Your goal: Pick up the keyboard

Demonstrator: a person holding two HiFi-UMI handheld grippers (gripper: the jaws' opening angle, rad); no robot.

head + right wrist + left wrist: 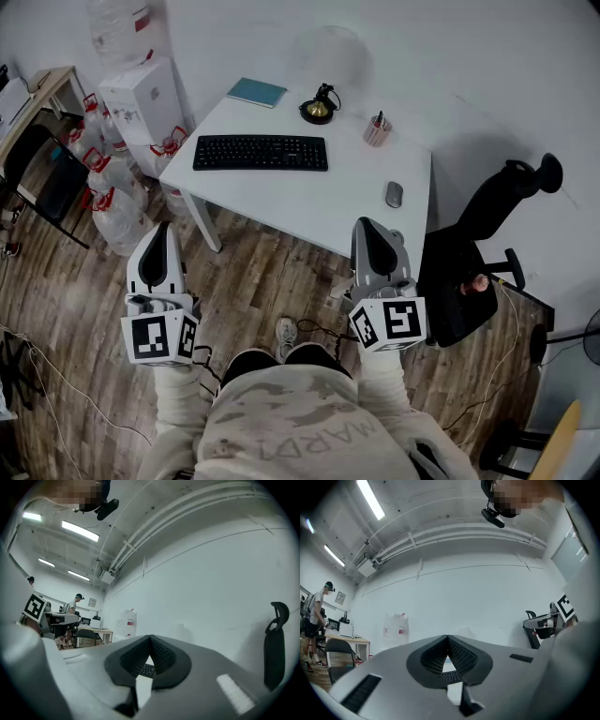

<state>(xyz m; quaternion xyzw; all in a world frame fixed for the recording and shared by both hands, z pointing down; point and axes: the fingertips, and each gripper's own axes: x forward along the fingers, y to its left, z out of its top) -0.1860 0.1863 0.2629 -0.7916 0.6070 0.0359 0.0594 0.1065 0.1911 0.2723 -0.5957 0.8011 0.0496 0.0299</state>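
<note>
While the keyboard [261, 152] lies on the desk [309, 202], the left claw [162, 232] and right claw [370, 227] hover short of it — both pressed together, empty.

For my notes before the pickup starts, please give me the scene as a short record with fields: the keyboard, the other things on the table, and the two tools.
keyboard: black keyboard, flat on the white table, not touched
also on table: grey mouse, pen cup, teal notebook
left tool: shut, empty, well short of the keyboard
right tool: shut, empty, well short of the keyboard
beside table: black office chair on the right, water jugs on the left
</note>
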